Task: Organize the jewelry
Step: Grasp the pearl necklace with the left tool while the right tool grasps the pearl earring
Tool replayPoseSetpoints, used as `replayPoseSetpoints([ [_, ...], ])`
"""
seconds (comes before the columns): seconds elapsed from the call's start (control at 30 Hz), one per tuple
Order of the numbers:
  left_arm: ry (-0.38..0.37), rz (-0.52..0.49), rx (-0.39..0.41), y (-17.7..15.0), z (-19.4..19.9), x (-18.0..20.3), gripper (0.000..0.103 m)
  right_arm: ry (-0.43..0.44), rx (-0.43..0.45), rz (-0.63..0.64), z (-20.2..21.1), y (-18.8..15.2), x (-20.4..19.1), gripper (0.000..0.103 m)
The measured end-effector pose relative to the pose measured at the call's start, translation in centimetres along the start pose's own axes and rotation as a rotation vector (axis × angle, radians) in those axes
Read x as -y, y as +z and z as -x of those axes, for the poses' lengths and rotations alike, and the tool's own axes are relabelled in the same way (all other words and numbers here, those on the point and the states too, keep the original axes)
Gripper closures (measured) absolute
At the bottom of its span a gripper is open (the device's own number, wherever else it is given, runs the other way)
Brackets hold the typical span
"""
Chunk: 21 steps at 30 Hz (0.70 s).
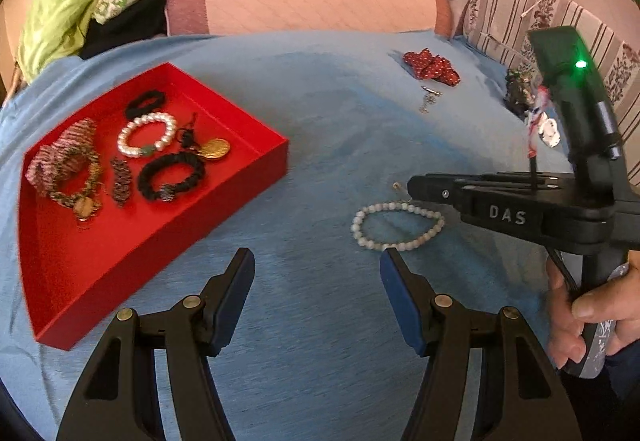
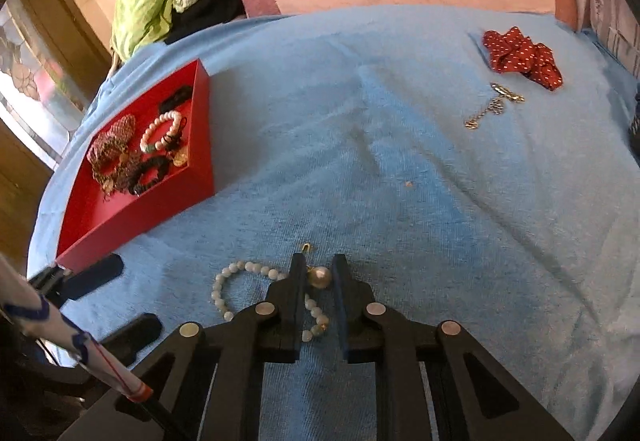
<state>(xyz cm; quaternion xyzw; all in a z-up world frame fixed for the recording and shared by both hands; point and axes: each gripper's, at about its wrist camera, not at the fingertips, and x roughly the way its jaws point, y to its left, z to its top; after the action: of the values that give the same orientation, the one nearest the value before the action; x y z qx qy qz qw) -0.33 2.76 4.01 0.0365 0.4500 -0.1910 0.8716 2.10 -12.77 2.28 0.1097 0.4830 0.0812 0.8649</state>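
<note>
Nearest the lens in the left wrist view: left tool [image 1: 318, 257], black plastic fingers faced with blue pads, brass-coloured pivot pins, spread wide over bare cloth with nothing gripped. Raised white letters "DAS" [image 1: 507, 215] on the side of the right tool [image 2: 319, 269], reaching in from three o'clock, a green light [image 1: 581, 64] glowing on its upper housing. Right hand [image 1: 592, 317] wrapped round the handle at four o'clock, fingers curled. Seen from the right wrist: both tools tipped steeply down, right tool almost closed, its pads set against either side of a round, glossy pearl drop [image 2: 319, 277] with a small gold hook at twelve o'clock. Just beside it, partly under the fingers at seven o'clock, a bead bracelet [image 2: 224, 277] of pale, milky round beads, lying flat in a loose oval. Underneath everything, nubbly blue terry cloth [image 1: 320, 121], softly creased. At nine o'clock in the left wrist view, a shallow, square-cornered red tray [image 1: 160, 237], matte, holding a white pearl bracelet [image 1: 148, 135], a black braided bracelet [image 1: 172, 175], a gold medallion [image 1: 215, 149] and a pink woven band [image 1: 60, 157]. At one o'clock, well apart, a red polka-dot scrunchie [image 1: 430, 67] and just below it a thin metal chain [image 1: 430, 99].
</note>
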Motion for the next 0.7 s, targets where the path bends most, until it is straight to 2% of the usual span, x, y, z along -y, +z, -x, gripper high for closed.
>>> replayPoseSetpoints([
  [0.2, -0.042, 0.027, -0.007, 0.9, -1.7, 0.9, 0.042, 0.000, 0.069, -0.013, 2.2, 0.4, 0.7, 0.089],
  [0.3, -0.034, 0.020, -0.026, 1.5, -3.0, 1.5, 0.053, 0.008, 0.077, -0.023, 2.6, 0.6, 0.8, 0.089],
  [0.37, 0.005, 0.000, -0.048, 1.8, -4.1, 2.0, 0.068, 0.015, 0.083, -0.021, 2.9, 0.7, 0.8, 0.089],
  [0.5, 0.078, -0.102, -0.047, 2.2, -5.4, 3.5, 0.074, 0.018, 0.095, -0.011, 3.5, 0.6, 0.9, 0.089],
  [0.57, 0.109, -0.162, -0.044, 2.2, -5.8, 4.5, 0.082, 0.020, 0.098, -0.012, 3.7, 0.6, 1.0, 0.089],
  [0.6, 0.117, -0.181, -0.039, 2.2, -5.9, 4.9, 0.086, 0.024, 0.100, -0.013, 3.8, 0.7, 1.0, 0.089],
  [0.63, 0.118, -0.194, -0.031, 2.2, -5.9, 5.3, 0.095, 0.024, 0.101, -0.013, 3.8, 0.7, 1.1, 0.089],
  [0.7, 0.097, -0.196, -0.011, 2.4, -5.8, 5.6, 0.098, 0.020, 0.106, -0.014, 4.0, 0.8, 1.2, 0.089],
])
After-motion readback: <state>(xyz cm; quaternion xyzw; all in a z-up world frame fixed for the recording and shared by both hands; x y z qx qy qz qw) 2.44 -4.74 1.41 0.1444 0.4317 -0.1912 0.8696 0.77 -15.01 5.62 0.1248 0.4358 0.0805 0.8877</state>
